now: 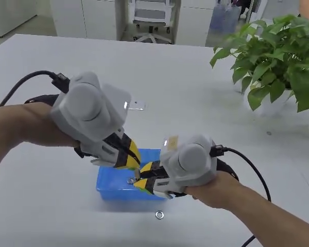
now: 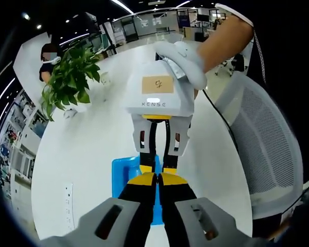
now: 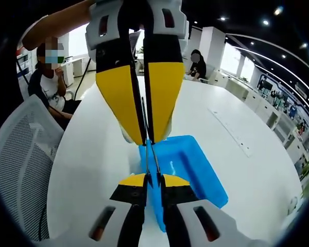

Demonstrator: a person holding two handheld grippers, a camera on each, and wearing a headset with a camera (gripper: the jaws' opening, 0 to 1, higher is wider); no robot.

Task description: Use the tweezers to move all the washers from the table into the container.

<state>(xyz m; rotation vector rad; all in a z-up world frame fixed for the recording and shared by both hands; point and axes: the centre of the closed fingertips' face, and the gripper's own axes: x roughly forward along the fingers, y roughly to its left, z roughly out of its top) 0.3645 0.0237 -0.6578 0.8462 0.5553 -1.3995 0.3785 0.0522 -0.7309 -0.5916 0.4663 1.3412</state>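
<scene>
Holding the left gripper and the right gripper tip to tip at the centre of the head view, above a glossy blue rectangular plastic container. Clamping thin steel tweezers between the left gripper's yellow jaws, at the top of the right gripper view. Pressing the right gripper's own jaws together at the bottom of that view, at the tweezers' lower end; cannot tell whether gripping them. Leaving one round metal washer flat on the smooth white table, lower centre, near the container. Showing another washer at the jaw tips: held or loose, unclear. Showing, in the left gripper view, a leafy plant at upper left.
</scene>
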